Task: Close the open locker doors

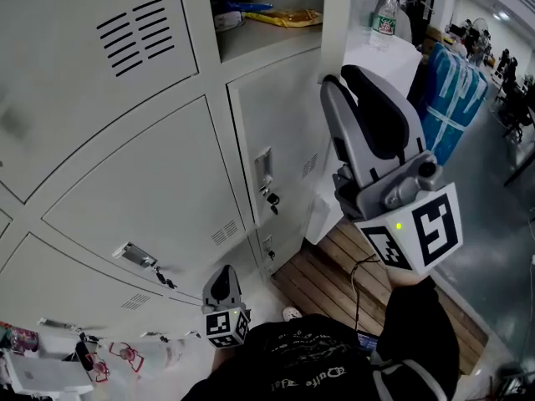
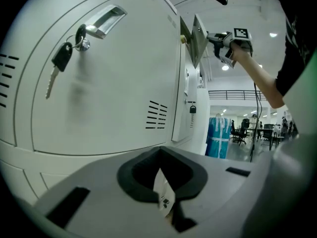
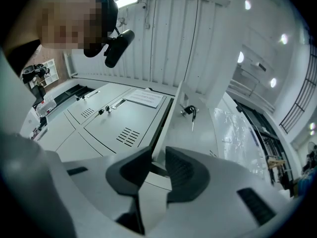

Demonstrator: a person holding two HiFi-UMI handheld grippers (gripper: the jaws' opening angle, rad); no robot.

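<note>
The top locker compartment (image 1: pixel 267 7) stands open, with a yellow packet (image 1: pixel 288 17) on its shelf. Its door (image 1: pixel 336 23) is swung out and seen edge-on; a bunch of keys (image 3: pixel 190 112) hangs from its lock. My right gripper (image 1: pixel 334 86) is raised to the door's lower edge. In the right gripper view the door (image 3: pixel 198 133) runs between the two pads, and my right gripper (image 3: pixel 157 165) is shut on its edge. My left gripper (image 1: pixel 224 284) hangs low beside the closed lower lockers (image 1: pixel 159 190). It (image 2: pixel 161 182) is shut, holding nothing, with a white tag in its hollow.
A key (image 2: pixel 62 58) hangs in a closed door close to the left gripper. A water bottle (image 1: pixel 383 19) stands behind the open door. A blue wrapped bundle (image 1: pixel 456 98) stands to the right, wooden planks (image 1: pixel 334 274) lie on the floor, and clutter (image 1: pixel 50 366) sits bottom left.
</note>
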